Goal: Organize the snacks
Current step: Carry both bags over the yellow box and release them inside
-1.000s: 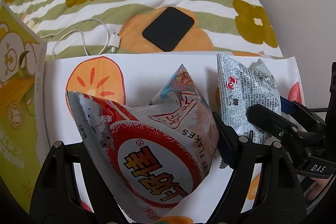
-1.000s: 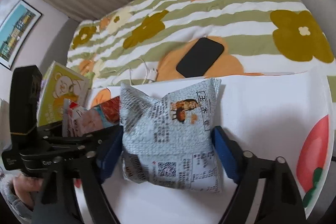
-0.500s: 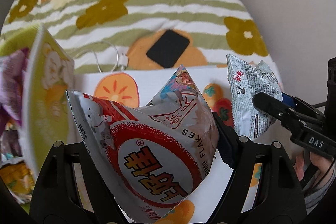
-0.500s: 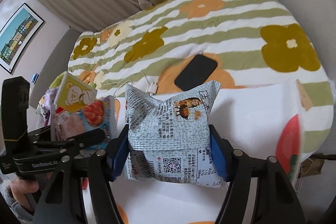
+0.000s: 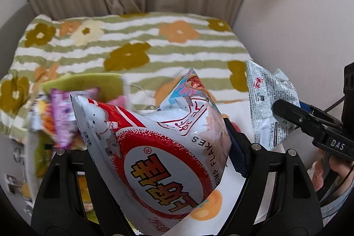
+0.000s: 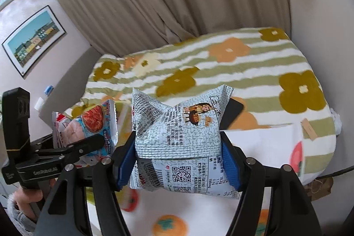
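Left wrist view: shrimp flakes bag (image 5: 159, 154) is sitting clamped between the left gripper (image 5: 159, 160) fingers, raised above the fruit-print surface (image 5: 234, 189). Its printed face is turning toward the camera with the lettering upside down; its long axis is running up and away from the fingers, the far corner peaking toward the flowered bed (image 5: 132, 45). To the left, blurred, a green box (image 5: 88, 83) is holding assorted packets. At right, the right gripper (image 5: 287, 112) is showing side-on, its fingers pointing left, pinching a grey snack bag (image 5: 265, 98).

Right wrist view: the grey snack bag (image 6: 179, 136) is being squeezed between the blue pads (image 6: 230, 163) of the right gripper (image 6: 177, 160), the fingers having just been closing onto it. Its barcode end is lying nearest the camera, its pinched top edge pointing up toward the bed (image 6: 221, 68), and it is hanging clear above the surface (image 6: 199, 213). A black phone (image 6: 232, 112) is lying on the bed behind it. At left, the left gripper (image 6: 97, 141) is showing side-on, fingers pointing right with the shrimp flakes bag (image 6: 86, 125) in them; a hand (image 6: 28, 198) in a grey sleeve is gripping its handle.
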The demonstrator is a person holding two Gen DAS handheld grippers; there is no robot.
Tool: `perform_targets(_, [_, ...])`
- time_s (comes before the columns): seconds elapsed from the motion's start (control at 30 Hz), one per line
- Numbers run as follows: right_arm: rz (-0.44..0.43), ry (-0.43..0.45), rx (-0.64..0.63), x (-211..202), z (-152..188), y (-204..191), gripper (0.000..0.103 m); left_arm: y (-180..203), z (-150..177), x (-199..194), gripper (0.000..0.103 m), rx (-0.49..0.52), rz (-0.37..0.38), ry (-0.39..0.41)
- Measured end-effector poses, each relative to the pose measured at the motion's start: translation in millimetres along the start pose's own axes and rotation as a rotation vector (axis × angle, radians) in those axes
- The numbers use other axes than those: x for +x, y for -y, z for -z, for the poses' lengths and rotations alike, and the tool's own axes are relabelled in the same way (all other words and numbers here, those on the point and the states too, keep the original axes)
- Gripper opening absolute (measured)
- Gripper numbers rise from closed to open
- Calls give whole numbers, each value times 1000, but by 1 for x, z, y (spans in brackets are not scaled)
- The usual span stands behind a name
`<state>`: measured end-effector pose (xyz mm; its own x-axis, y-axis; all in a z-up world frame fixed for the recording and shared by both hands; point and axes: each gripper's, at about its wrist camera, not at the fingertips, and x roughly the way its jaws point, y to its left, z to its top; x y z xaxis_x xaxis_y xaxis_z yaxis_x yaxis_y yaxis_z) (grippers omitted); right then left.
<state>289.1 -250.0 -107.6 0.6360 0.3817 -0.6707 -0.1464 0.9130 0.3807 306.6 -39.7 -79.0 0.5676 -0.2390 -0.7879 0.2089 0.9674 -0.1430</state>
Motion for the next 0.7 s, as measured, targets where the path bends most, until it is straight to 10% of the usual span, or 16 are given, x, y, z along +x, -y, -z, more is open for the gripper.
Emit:
perform_targets(0.33, [-81,32,-74,23,9,-128,64,-124,16,-65,77,-73,-56,54])
perform_targets(0.7, [-85,-38,-49,80,29,-179,64,-213,48,-26,77,-120,-19,-65])
